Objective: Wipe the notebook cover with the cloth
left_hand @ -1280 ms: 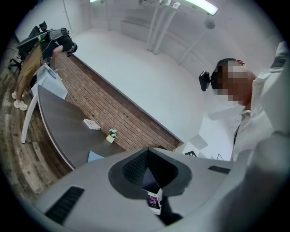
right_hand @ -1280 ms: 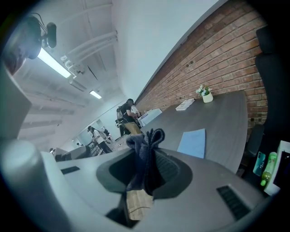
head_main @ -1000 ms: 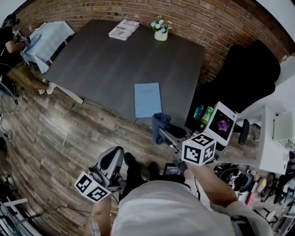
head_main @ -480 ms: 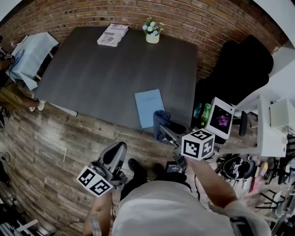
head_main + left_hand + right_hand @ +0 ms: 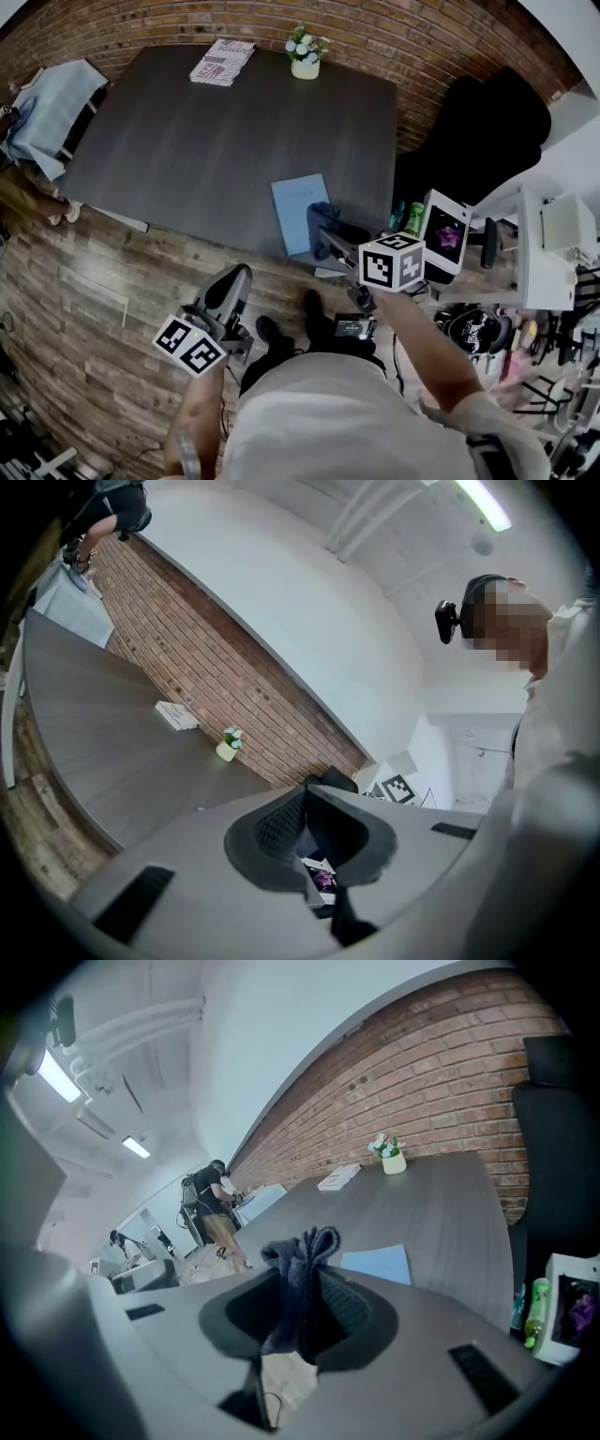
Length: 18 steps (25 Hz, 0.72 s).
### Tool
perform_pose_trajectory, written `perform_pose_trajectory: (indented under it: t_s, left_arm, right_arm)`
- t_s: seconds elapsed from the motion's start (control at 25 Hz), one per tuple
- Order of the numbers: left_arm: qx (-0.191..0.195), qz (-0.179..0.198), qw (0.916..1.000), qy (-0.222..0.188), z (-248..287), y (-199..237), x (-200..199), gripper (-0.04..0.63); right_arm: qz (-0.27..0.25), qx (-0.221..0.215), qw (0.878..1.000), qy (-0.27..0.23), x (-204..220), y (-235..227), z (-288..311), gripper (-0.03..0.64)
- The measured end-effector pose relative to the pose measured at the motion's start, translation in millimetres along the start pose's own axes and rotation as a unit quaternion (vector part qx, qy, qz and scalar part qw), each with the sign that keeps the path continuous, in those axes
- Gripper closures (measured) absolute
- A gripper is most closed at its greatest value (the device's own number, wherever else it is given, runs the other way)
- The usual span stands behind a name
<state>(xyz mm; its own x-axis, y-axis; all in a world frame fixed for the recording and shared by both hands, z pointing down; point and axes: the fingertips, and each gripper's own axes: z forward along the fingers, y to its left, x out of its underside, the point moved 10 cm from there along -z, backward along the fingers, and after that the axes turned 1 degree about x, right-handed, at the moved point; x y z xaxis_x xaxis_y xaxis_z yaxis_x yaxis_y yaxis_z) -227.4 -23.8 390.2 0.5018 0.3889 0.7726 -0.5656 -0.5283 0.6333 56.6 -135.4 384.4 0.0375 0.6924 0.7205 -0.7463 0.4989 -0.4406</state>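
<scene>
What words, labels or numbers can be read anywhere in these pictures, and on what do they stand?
None can be read.
Magazine: print too blurred to read.
Blue notebook cover: faint mark, too small.
Marker cubes: square patterns only, no letters.

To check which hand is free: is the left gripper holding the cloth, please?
No, the cloth is clamped in the right gripper; the left gripper is empty.

shirt [image 5: 319, 422]: white | left tool [image 5: 236, 277]: grey, black-white marker cube [image 5: 190, 345] | right tool [image 5: 325, 236]: same
</scene>
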Motion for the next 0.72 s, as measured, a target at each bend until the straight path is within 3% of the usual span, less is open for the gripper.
perform_pose_trajectory:
  t_s: [0.72]
  left_arm:
    - [-0.093,-0.017,0.9943,0.050,57,47,41,0.586]
  right_arm:
    - [-0.055,-0.033,0.991,0.118,-23,-49,111,0.509]
